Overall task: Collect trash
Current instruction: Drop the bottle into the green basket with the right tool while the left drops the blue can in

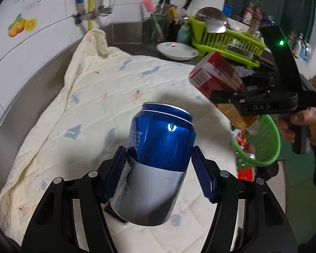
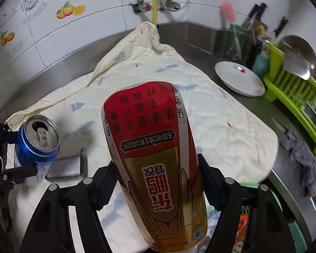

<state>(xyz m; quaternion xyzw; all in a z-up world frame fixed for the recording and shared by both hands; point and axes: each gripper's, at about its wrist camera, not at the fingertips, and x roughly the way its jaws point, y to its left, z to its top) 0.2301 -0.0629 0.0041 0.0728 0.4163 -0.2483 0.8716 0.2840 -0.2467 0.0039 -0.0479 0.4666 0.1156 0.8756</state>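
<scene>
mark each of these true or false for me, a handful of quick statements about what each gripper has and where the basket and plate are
1. The left gripper holds a blue can. True.
2. The can is still sealed. False: in the right wrist view its tab is pushed in and the mouth is open.
3. The right gripper holds a red and gold bottle. True.
4. The green basket is empty. False: colourful wrappers lie inside it.
5. The white plate sits on the quilted cloth. False: it sits on the steel counter beside the cloth, next to the green dish rack.
</scene>
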